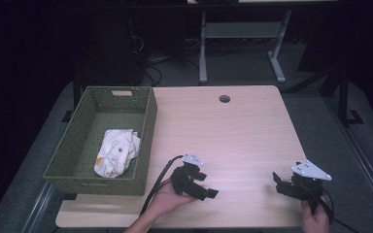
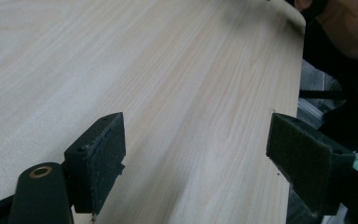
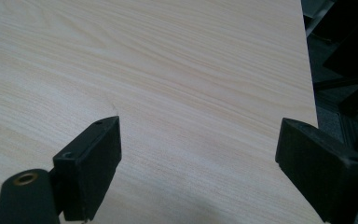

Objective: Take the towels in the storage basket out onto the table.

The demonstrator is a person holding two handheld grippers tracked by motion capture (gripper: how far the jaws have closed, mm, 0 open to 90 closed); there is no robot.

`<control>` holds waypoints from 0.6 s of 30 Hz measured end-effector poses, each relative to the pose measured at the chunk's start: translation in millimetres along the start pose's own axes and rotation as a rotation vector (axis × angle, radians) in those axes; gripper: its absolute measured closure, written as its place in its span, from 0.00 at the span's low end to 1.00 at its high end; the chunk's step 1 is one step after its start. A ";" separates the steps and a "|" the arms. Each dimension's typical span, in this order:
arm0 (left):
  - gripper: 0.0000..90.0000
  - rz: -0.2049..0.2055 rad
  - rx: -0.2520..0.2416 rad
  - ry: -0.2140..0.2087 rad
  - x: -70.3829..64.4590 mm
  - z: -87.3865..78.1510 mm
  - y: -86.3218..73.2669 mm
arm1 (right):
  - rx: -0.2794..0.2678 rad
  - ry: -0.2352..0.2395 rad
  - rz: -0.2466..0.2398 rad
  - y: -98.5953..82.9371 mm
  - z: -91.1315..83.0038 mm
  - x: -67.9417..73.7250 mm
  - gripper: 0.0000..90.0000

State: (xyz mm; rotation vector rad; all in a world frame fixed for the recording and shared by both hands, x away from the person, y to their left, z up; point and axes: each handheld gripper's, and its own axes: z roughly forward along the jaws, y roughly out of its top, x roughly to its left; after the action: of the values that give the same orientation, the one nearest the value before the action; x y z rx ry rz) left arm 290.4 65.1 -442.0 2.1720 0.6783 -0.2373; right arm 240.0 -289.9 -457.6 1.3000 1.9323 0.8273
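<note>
While both hands sit low at the near edge of the table [image 1: 233,126], the left gripper [image 1: 209,193] hovers with jaws spread wide, nothing between them. Over to the right gripper [image 1: 278,180]: also gaping, empty. Farther back, left, the white cloth [image 1: 116,151] lies inside the green basket [image 1: 148,131], well apart from both.

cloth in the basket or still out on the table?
In: the cloth lies crumpled on the floor of the green basket, at its near end.

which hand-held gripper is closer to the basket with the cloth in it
The left hand-held gripper: it sits just right of the green woven basket holding the cloth, while the right hand-held gripper is near the table's right edge.
</note>
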 end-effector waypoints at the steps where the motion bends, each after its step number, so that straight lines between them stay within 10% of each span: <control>1: 0.21 0.000 0.000 -0.005 -0.1 -1.3 1.7 | 0.000 0.000 -0.001 0.0 0.1 -0.5 0.15; 18: 0.21 0.067 0.025 -0.016 -1.7 -43.3 44.3 | 0.003 -0.017 0.008 -0.9 1.7 -1.3 0.15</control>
State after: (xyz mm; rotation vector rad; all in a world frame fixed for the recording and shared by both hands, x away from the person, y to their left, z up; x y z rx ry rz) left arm 310.6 75.0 -384.2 2.2101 0.5961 -0.2286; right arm 241.3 -291.2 -459.1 1.3139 1.9164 0.8149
